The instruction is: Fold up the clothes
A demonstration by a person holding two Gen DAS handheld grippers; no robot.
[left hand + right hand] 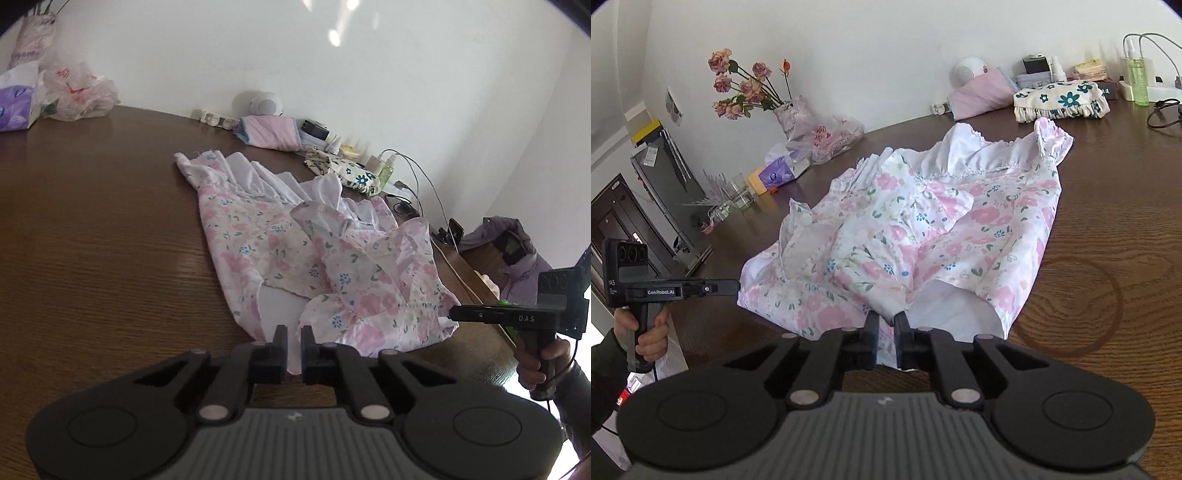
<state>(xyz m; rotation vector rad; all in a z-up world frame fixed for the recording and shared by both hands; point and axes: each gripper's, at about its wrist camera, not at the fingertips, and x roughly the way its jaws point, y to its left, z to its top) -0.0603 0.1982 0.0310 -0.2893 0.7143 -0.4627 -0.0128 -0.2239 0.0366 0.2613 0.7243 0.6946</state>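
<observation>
Garment: 1 floral dress [916,221] lies rumpled on the brown tabletop [1108,229], hem edge nearest both cameras. Left gripper [294,334] has its fingers clenched on hem cloth at 6 o'clock of its view; right gripper [886,321] likewise pinches the hem at 6 o'clock. In the left view the right gripper sits at 4 o'clock. Judgement: hold both grips level, pull the hem taut and even, and smooth the bunched middle before any fold is laid.
</observation>
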